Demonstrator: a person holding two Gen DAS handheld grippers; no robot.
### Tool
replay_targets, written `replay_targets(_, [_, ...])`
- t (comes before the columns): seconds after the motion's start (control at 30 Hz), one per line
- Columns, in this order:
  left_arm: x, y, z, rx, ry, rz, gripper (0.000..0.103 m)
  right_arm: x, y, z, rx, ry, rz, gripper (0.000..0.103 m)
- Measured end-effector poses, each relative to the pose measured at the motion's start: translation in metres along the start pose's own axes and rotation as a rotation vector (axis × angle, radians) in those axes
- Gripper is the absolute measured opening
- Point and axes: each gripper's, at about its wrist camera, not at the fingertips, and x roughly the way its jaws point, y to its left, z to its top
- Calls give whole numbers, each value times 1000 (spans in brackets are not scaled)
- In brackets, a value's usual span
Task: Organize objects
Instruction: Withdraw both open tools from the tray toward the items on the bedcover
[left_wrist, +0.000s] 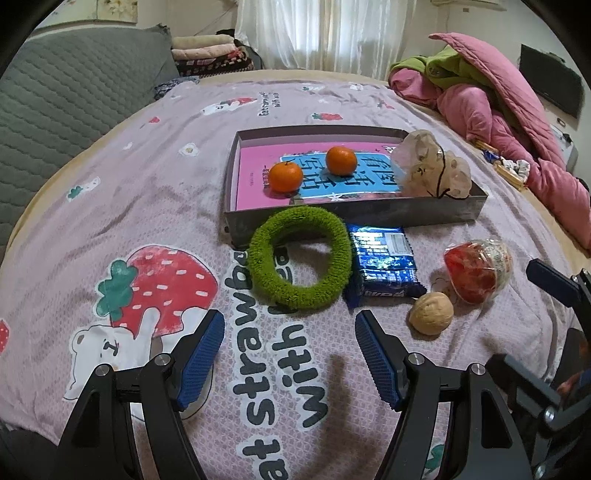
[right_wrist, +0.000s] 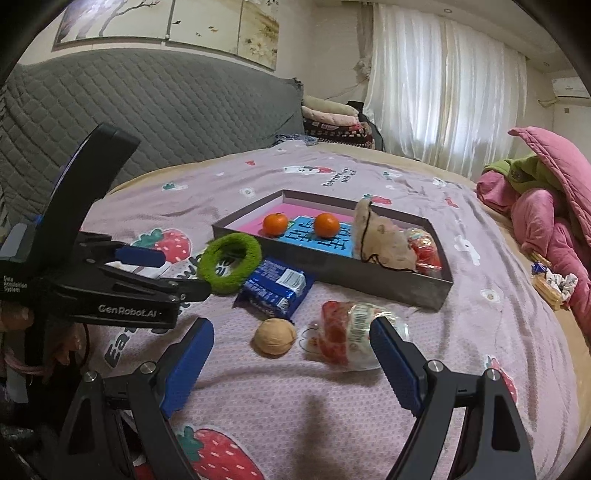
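A grey box (left_wrist: 369, 214) (right_wrist: 388, 284) on the bed holds a pink book, two oranges (left_wrist: 285, 176) (left_wrist: 341, 160), a beige pouch (left_wrist: 432, 170) and a red packet (right_wrist: 426, 251). In front of it lie a green fuzzy ring (left_wrist: 298, 256) (right_wrist: 231, 266), a blue snack pack (left_wrist: 384, 266) (right_wrist: 277, 286), a walnut (left_wrist: 431, 313) (right_wrist: 275, 336) and a clear bag of red snack (left_wrist: 478, 271) (right_wrist: 351, 332). My left gripper (left_wrist: 290, 321) is open, just short of the ring. My right gripper (right_wrist: 291, 328) is open, with the walnut between its fingers' line and the red bag by its right finger.
The bed has a lilac strawberry-print sheet (left_wrist: 147, 184). A grey quilted headboard (right_wrist: 166, 107) stands at the left. Pink and green bedding (left_wrist: 498, 103) is heaped at the right, with small wrappers (right_wrist: 550, 284) beside it. The left gripper's body (right_wrist: 110, 288) shows at the right view's left.
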Motion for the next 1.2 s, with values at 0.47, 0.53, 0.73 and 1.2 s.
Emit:
replay_targets(0.47, [15, 15, 6, -38, 9, 6, 75, 17, 5, -7, 7, 37, 27, 86])
replay_targets(0.53, [17, 17, 8, -46, 8, 11, 75, 19, 6, -7, 8, 37, 27, 86])
replay_targets(0.73, [23, 21, 12, -59, 8, 21, 75, 28, 9, -8, 3, 49, 37, 86])
replay_targets(1.2, [35, 26, 21, -86, 1, 27, 75, 47, 4, -8, 37, 83, 31, 83])
